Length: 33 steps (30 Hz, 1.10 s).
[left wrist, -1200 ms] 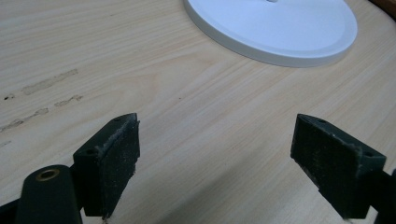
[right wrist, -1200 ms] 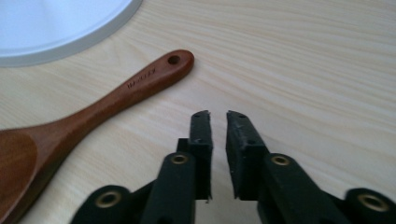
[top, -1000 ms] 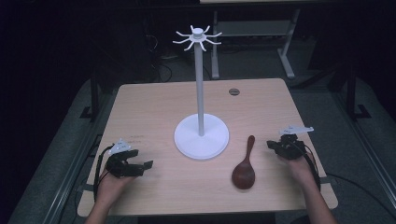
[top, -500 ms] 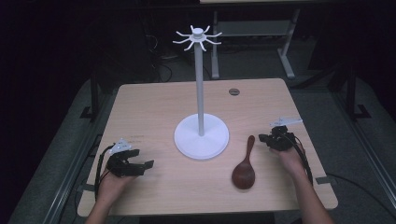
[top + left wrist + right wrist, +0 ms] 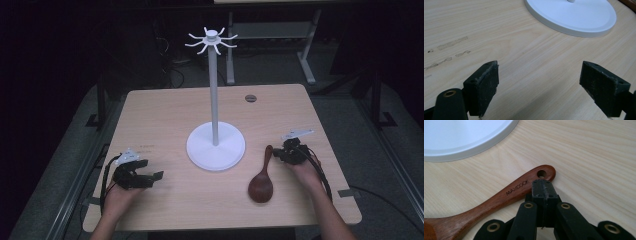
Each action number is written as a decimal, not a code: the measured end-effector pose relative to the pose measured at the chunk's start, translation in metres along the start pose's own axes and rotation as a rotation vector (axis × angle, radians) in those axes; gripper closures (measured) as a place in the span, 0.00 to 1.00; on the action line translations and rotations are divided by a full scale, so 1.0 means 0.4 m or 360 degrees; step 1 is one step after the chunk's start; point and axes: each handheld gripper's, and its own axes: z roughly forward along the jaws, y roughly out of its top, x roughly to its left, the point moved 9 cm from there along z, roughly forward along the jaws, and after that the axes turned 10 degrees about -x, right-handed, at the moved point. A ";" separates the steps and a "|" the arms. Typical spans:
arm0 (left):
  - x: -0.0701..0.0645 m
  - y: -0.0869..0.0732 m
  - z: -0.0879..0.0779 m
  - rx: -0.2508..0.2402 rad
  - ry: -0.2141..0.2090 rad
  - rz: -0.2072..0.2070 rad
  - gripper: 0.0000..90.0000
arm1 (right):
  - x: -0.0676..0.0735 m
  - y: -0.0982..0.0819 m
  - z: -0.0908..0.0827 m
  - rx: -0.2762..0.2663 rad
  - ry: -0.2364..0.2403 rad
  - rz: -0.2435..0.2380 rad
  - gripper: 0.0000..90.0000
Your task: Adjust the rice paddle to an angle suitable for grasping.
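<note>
Dark floor and metal frames ring the pale wooden table point(image 5: 165, 115), which carries very little. Near its middle stands the white hook stand point(image 5: 215, 147), a tall post on a round base with a crown of hooks on top. Just right of that base lies the wooden spoon point(image 5: 262, 177), flat on the table, its long axis running near to far: the bowl toward me, the handle pointing away and leaning slightly right.

My right tool point(image 5: 289, 152) is at the far end of that handle, coming in from the right. In the right gripper view its jaws are pressed together with nothing between them, and their tip sits just beside the handle's hanging hole point(image 5: 541, 173); whether it touches the wood I cannot tell. So the spoon lies directly ahead of this tool, and I judge the jaws must open before they can straddle the handle.

My left tool point(image 5: 147, 176) rests well apart at the near left, jaws spread wide over bare table, the stand's base ahead of it. It is clearly the farther one from the spoon. Nothing blocks the handle except the closeness of the stand's base on its left.
</note>
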 end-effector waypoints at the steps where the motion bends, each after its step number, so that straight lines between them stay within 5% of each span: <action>1: 0.000 0.000 0.000 0.0000 0.0000 0.0000 0.17 | 0.000 0.000 0.000 0.0000 0.0000 0.0000 1.00; 33: 0.000 -0.003 0.000 0.0011 -0.0005 -0.0004 0.17 | 0.106 0.010 0.026 0.0034 0.0167 -0.0091 1.00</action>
